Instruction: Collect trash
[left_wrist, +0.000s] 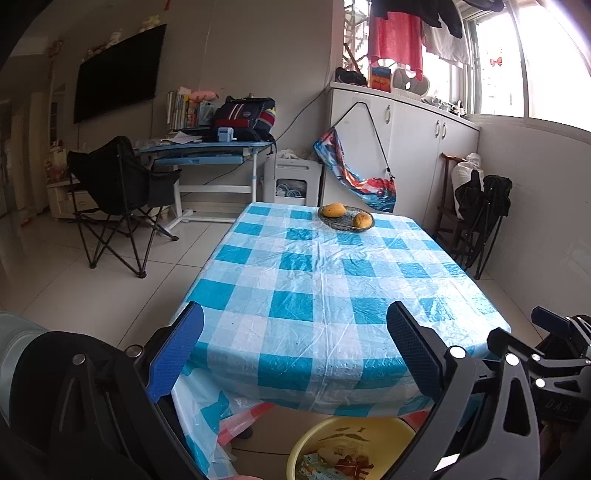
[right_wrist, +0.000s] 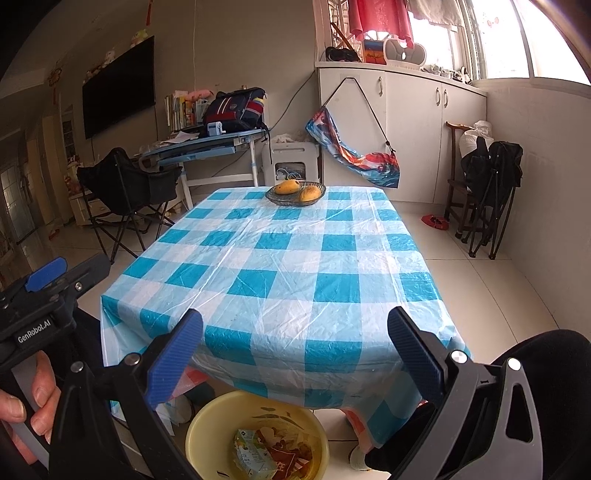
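Note:
A yellow basin sits on the floor below the table's near edge, holding trash: a green carton, a red wrapper and scraps. The same basin shows at the bottom of the left wrist view. My left gripper hangs open above the near edge of the blue-and-white checked tablecloth, nothing between its blue pads. My right gripper is open too, held over the table's near edge above the basin. The left gripper, held by a hand, appears at the left of the right wrist view.
A glass dish with two mangoes stands at the table's far end. A black folding chair is left of the table, a blue desk behind it. White cabinets and folded black chairs line the right.

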